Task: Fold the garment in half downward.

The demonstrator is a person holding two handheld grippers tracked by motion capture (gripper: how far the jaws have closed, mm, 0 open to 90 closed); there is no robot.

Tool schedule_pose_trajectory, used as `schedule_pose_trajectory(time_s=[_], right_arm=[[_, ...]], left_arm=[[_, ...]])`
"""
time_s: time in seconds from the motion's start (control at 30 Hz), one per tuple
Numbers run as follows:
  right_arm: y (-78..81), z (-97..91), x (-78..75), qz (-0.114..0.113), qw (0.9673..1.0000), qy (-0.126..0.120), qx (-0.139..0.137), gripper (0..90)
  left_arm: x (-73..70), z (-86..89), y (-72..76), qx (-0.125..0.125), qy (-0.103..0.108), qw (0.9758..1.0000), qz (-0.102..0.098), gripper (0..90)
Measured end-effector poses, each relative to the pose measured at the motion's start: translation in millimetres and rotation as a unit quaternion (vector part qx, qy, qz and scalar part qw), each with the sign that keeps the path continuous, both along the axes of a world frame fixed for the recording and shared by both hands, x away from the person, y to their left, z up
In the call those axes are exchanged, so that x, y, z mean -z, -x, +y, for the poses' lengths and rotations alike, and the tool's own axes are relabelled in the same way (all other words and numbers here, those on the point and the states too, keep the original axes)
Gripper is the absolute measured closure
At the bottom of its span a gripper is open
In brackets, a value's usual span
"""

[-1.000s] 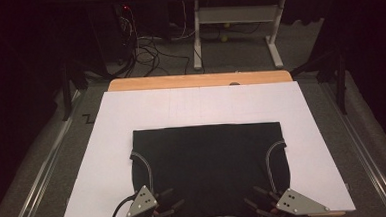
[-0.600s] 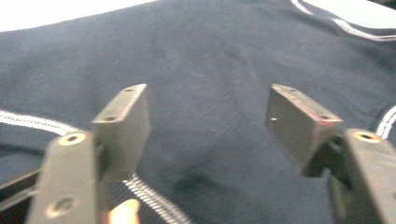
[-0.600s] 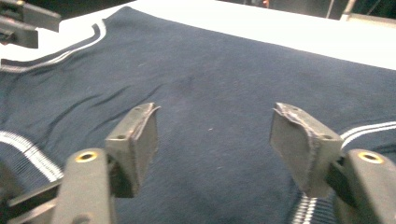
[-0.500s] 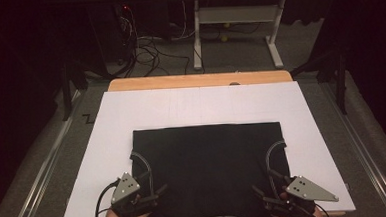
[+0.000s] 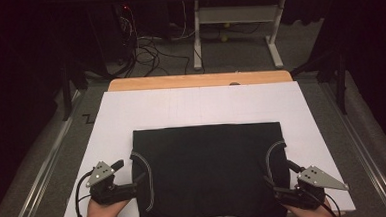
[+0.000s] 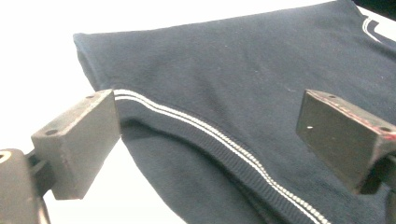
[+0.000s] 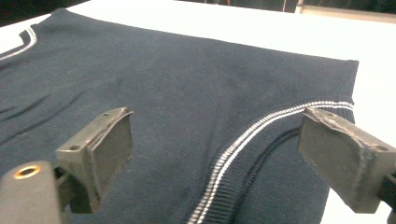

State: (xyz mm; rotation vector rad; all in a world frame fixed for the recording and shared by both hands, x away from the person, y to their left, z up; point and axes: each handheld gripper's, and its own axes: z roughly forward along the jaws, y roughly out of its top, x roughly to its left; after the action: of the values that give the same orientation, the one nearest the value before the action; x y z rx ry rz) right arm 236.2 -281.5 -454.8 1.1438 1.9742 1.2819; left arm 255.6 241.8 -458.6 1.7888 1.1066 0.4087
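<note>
I have the dark sleeveless top (image 5: pixel 209 172) lying flat on the white board (image 5: pixel 201 105). My left gripper (image 5: pixel 128 175) and right gripper (image 5: pixel 279 178) flank its armholes; both sets of jaws have just been opening, now wide and empty. Best regrip squarely on each white-striped trim (image 6: pixel 224 140) before folding.

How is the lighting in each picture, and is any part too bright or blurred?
High view: dark surroundings, evenly lit white board. Left gripper view: the board is overexposed to plain white; the dark navy knitted garment with white stripes stays clear. Right gripper view: the board glares at the top right, and the near tongs look soft.
</note>
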Motion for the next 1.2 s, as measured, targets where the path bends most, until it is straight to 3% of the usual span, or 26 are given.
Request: schedule_pose_trajectory(time_s=[0.17, 0.5, 0.63, 0.9, 1.2], right_arm=[[-7.0, -1.4, 0.4, 0.002, 0.9999, 0.001, 0.011, 0.5], [-15.8, 5.7, -12.8, -0.021, 0.9996, -0.015, 0.012, 0.0], [-19.3, 23.2, -21.1, -0.027, 0.9993, -0.023, -0.01, 0.1], [-23.8, 66.8, -33.2, -0.025, 0.9974, -0.036, -0.057, 0.1], [-31.4, 118.0, -25.1, -0.011, 0.9951, -0.021, -0.097, 0.1]], left_arm=[[0.9, 1.8, -4.0, 0.001, 0.0, 1.0, 0.009, 0.0], [-3.0, 12.0, -10.2, -0.009, -0.005, 0.9999, 0.0, 0.0], [-10.4, 19.4, -18.7, -0.02, -0.004, 0.9998, -0.007, 0.0], [-24.1, 29.8, -41.8, -0.014, -0.005, 0.9998, -0.013, 0.0], [-41.7, 32.0, -55.8, -0.005, 0.001, 0.9996, -0.029, 0.0]])
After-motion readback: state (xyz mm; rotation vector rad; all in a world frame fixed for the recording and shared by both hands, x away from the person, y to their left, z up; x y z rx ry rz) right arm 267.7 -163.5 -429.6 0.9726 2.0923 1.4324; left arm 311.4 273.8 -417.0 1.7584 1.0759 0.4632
